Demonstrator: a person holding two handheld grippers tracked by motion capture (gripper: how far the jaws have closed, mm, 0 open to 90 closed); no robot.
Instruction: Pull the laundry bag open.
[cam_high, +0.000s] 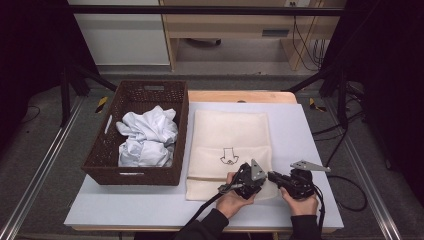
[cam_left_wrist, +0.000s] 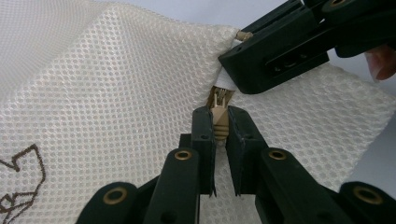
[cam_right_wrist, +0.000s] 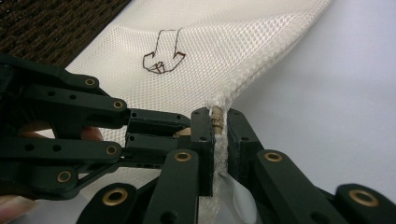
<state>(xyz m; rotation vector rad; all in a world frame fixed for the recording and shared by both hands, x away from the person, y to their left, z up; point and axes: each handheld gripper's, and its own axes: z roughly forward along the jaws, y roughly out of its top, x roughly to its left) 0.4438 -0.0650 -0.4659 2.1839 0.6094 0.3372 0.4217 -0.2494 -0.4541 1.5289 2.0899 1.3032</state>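
Pale blue table (cam_high: 300, 150): brown wicker basket (cam_high: 102, 155) at left, cream mesh bag (cam_high: 230, 135) flat beside it.

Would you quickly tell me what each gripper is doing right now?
Left gripper: shut on the zipper pull.
Right gripper: shut on the mesh bag corner.

So there's a cream mesh bag (cam_high: 231, 150) lying flat on the desk (cam_high: 300, 150), with a little arrow drawing on it. Both claws meet at its near right corner: the left claw (cam_high: 266, 176) comes in from the left, the right claw (cam_high: 272, 176) from the right, tips just about touching each other. Hands sit right behind them at the near edge. Off to the left is a dark woven basket (cam_high: 137, 132) with crumpled white cloth (cam_high: 147, 137) inside.
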